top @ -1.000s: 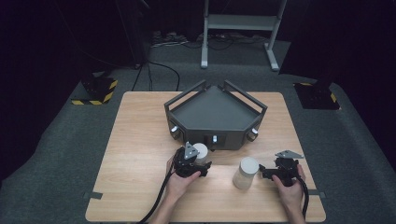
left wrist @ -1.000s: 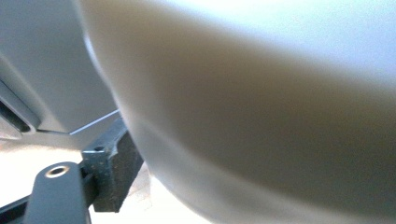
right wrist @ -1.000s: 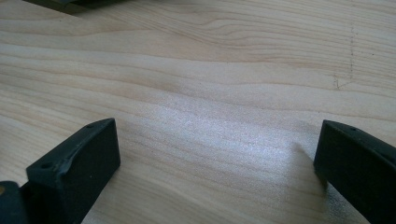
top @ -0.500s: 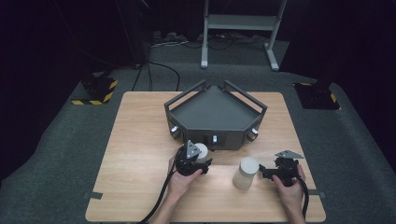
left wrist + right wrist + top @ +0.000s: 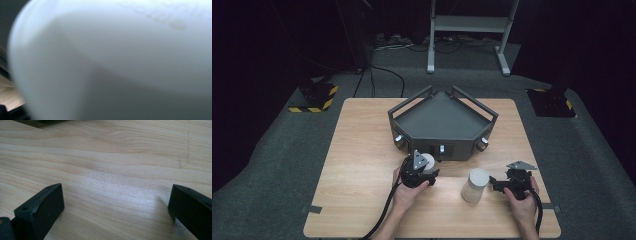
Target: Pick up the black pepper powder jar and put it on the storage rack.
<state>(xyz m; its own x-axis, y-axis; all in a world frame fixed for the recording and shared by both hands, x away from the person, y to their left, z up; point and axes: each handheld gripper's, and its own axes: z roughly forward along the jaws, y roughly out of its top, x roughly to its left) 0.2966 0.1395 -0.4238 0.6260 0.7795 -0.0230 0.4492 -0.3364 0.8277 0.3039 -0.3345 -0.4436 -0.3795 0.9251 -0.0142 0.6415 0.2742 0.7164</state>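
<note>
**Desk:** What is changing at the table?

**Photographer:** The left gripper is finishing a squeeze. Its jaws have just been closing, and they are now clenching a white round piece between them. The left gripper view is looking straight into that piece, so close that it is blurring.

**Desk:** Where is the piece sitting?

**Photographer:** It is resting low at the near side of the table, just in front of the dark tray and close against its front wall. Whether it is touching the wood or riding just above it, I cannot tell.

**Desk:** And the other hand?

**Photographer:** The right gripper is lying released, its jaws standing wide apart with only bare wood between them in the right gripper view. It is pointing toward a white jar that is standing upright just beside it, and it is not touching the jar.

**Desk:** What is that telling us about the work?

**Photographer:** By my reading, the pick-up is turning into a hold: with the grip made, the piece is becoming ready to lift. The tray is waiting empty behind it and the jar is standing to its right, so either is looking like a possible destination. The jar itself is waiting untouched.
</note>
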